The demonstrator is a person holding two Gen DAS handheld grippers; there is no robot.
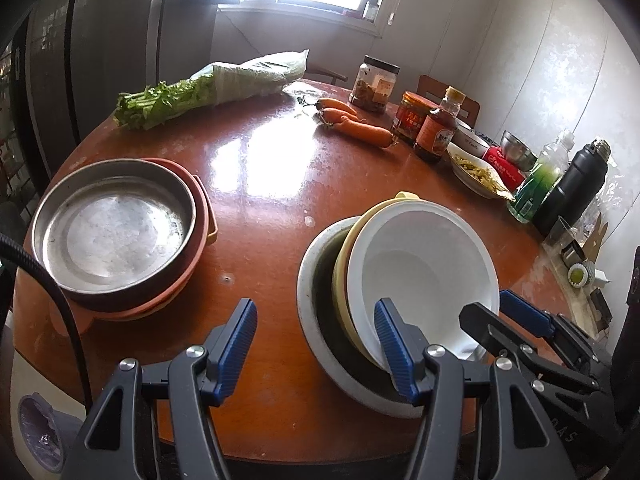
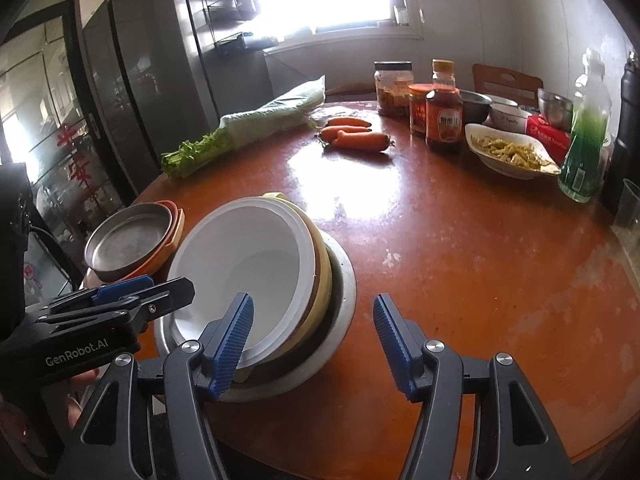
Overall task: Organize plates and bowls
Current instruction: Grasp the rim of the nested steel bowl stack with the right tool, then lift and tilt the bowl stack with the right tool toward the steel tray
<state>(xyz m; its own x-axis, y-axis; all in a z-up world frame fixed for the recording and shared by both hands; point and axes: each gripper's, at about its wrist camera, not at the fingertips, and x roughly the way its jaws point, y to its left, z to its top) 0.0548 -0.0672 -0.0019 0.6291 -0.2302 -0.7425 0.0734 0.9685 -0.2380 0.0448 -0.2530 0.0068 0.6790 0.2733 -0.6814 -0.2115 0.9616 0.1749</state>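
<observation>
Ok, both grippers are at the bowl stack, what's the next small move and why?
Probably close the right gripper on the white bowl's near rim: one finger is already inside, the jaws are open, and the bowl sits tilted on the yellow bowl.

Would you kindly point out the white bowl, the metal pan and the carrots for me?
white bowl [image 1: 416,268]: left wrist view, inner wall.
metal pan [image 1: 116,232]: left wrist view, flat bottom.
carrots [image 2: 360,140]: right wrist view, middle of the nearest carrot.
</observation>
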